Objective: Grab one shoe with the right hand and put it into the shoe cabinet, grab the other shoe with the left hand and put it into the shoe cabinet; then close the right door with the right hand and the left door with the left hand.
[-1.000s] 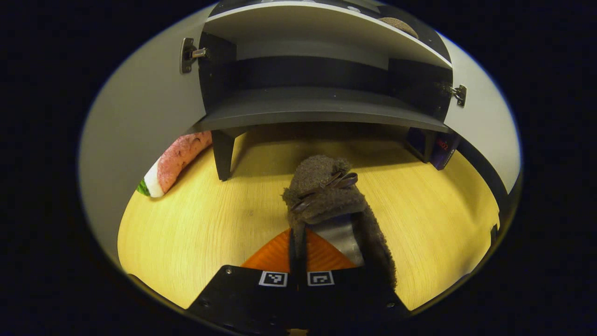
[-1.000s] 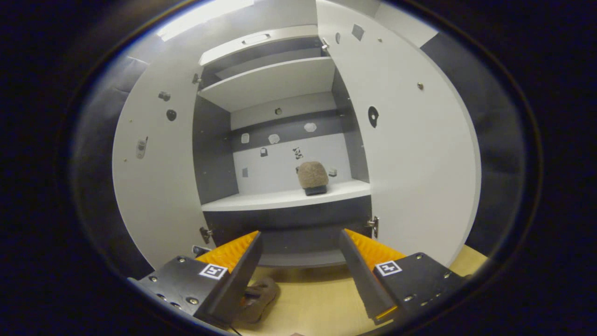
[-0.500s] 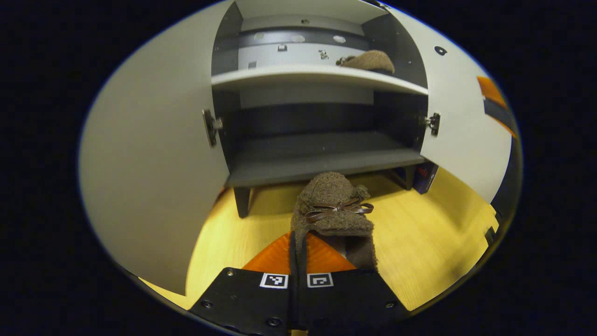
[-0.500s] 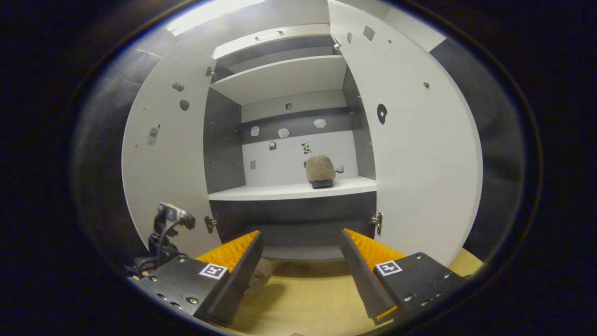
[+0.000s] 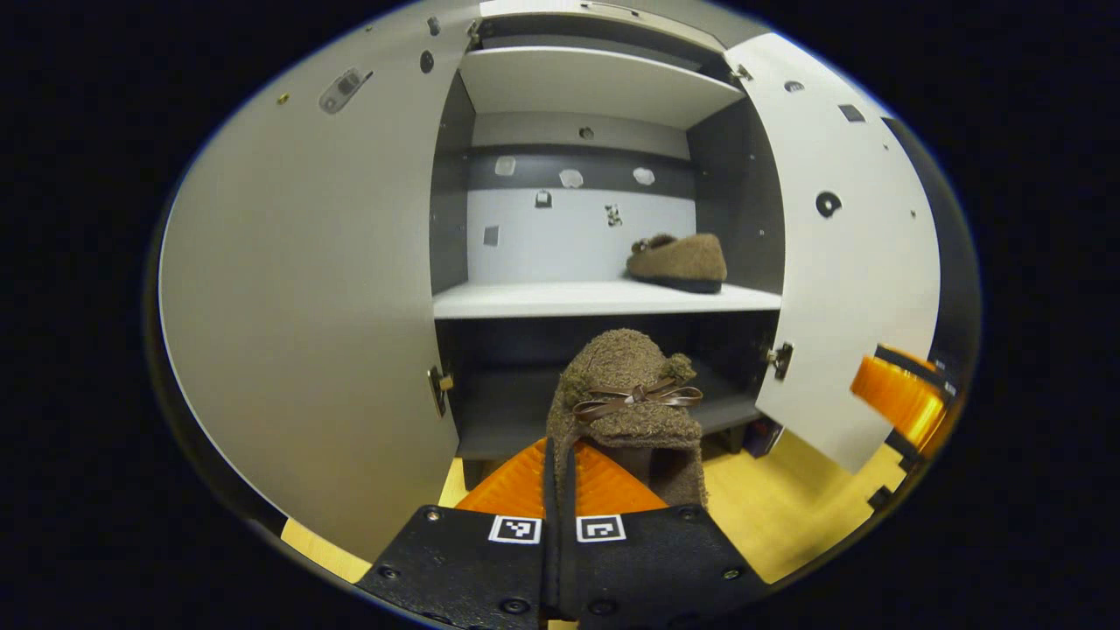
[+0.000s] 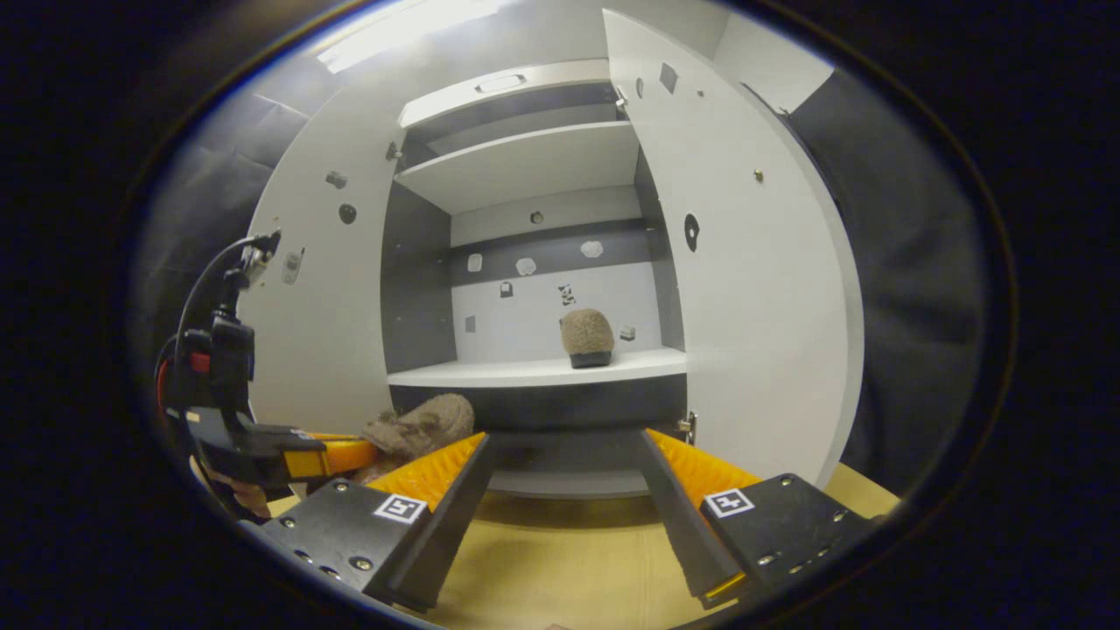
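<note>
The shoe cabinet (image 5: 604, 302) now fills the frame's centre, one shoe (image 5: 678, 261) shelved. My left gripper (image 5: 560, 490) has lifted the second shoe (image 5: 626, 394), clamped; my right gripper (image 6: 560, 490) gapes empty.

two shoes (image 5: 678, 259) (image 5: 626, 385), one cabinet (image 5: 604, 299) — two doors (image 5: 297, 289) (image 5: 844, 262)

Pale wooden tabletop (image 5: 787, 516) carries shoe cabinet (image 5: 262, 289), standing on short dark legs, both doors swung open. White middle shelf (image 5: 542, 299) inside bears one brown fuzzy shoe (image 5: 678, 261), resting flat toward right end, near right wall. In right gripper view same shoe (image 6: 586, 335) sits on shelf (image 6: 490, 374), toe outward. Dark bottom shelf (image 5: 507, 420) below, mostly shadowed; seems bare. Upper shelf (image 5: 595, 83) seen from underneath only.
</note>
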Available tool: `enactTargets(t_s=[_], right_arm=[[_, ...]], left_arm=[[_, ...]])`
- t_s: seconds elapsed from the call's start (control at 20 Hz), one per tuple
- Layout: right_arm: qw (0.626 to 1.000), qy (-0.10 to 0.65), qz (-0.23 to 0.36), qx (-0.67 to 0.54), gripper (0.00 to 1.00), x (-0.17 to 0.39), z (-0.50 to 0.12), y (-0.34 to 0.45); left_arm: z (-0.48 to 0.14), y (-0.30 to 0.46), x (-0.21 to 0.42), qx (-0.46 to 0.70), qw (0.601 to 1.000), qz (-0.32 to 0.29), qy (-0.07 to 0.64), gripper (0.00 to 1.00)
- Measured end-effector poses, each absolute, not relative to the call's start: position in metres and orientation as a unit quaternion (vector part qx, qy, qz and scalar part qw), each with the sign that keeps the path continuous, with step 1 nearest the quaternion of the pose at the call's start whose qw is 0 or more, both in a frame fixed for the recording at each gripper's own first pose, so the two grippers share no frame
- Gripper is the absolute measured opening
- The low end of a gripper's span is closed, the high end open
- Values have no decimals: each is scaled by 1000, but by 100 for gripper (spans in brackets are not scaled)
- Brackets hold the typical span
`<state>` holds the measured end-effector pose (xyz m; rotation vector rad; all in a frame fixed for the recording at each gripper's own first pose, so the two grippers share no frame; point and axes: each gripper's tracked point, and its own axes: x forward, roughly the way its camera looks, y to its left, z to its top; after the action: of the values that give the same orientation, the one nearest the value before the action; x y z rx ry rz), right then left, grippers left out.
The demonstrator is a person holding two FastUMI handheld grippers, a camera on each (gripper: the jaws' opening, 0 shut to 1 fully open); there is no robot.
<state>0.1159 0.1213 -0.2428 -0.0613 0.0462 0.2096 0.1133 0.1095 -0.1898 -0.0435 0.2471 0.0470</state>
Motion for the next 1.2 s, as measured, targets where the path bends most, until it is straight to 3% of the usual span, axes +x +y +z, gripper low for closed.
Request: enactTargets(t_s=[0.2, 0.25, 0.3, 0.65, 0.7, 0.75, 1.05, 1.1, 1.2], right_arm=[[994, 11, 100, -33, 99, 115, -217, 110], [995, 7, 98, -32, 95, 112, -209, 108], [995, 5, 99, -32, 99, 111, -201, 107], [992, -27, 119, -28, 99, 110, -164, 107], [992, -34, 116, -27, 95, 110, -160, 104], [992, -40, 117, -24, 99, 109, -157, 103], [987, -42, 154, -2, 96, 113, -156, 109], [987, -40, 157, 2, 99, 114, -158, 111], [989, -47, 142, -14, 99, 118, -160, 105]], left_arm=[[-139, 116, 132, -30, 995, 43, 88, 1], [-128, 117, 138, -31, 995, 46, 81, 1], [-118, 118, 145, -36, 995, 48, 76, 1], [-53, 118, 217, -60, 996, 61, 39, 1], [-44, 118, 229, -59, 996, 64, 35, 1], [-38, 119, 241, -55, 996, 67, 32, 1], [-32, 107, 313, -73, 994, 59, 50, 2], [-33, 106, 328, -72, 995, 54, 52, 1], [-35, 112, 354, -75, 994, 62, 53, 1]])
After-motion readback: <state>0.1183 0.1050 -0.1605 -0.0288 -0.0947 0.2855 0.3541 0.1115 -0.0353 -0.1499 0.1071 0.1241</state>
